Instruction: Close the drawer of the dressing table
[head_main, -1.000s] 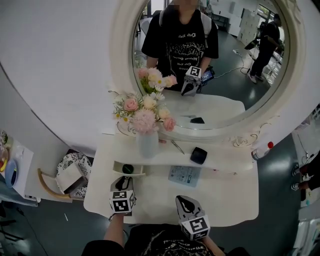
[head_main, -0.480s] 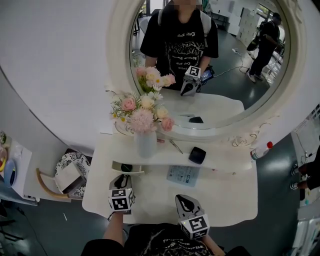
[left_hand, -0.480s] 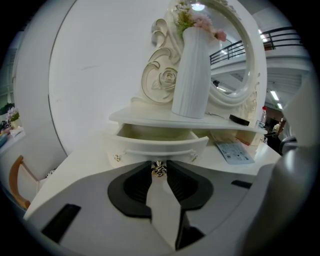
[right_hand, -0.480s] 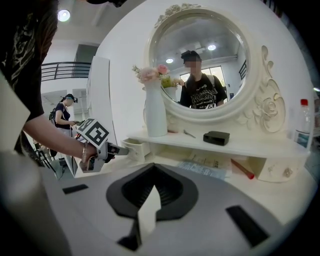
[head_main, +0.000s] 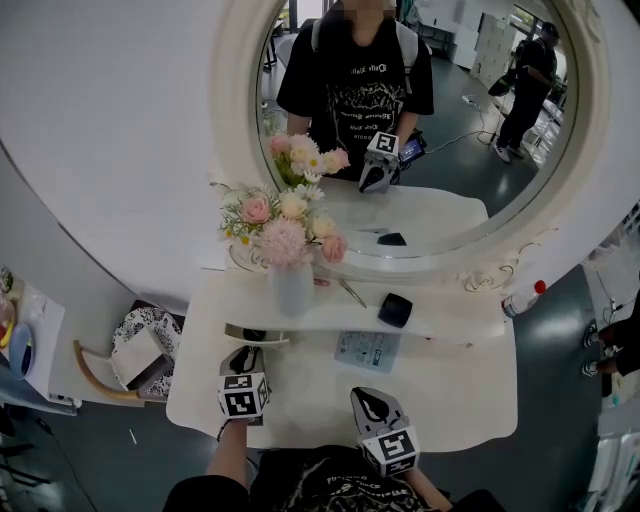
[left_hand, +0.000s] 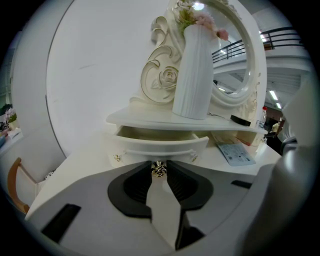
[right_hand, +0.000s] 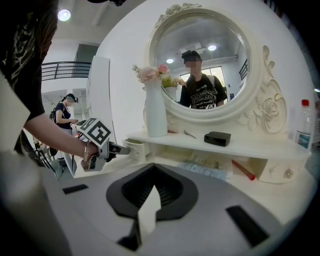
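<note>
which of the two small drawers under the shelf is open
The left drawer: pulled out, its knob in the left gripper; the right drawer sits flush.

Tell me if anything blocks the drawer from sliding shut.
Nothing visible does. The drawer stands part open under the shelf, nothing pokes over its rim, and the left gripper is closed on its knob.

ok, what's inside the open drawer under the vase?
One small dark object shows in the drawer from the head view; what it is can't be told. The shelf above covers the rest.
</note>
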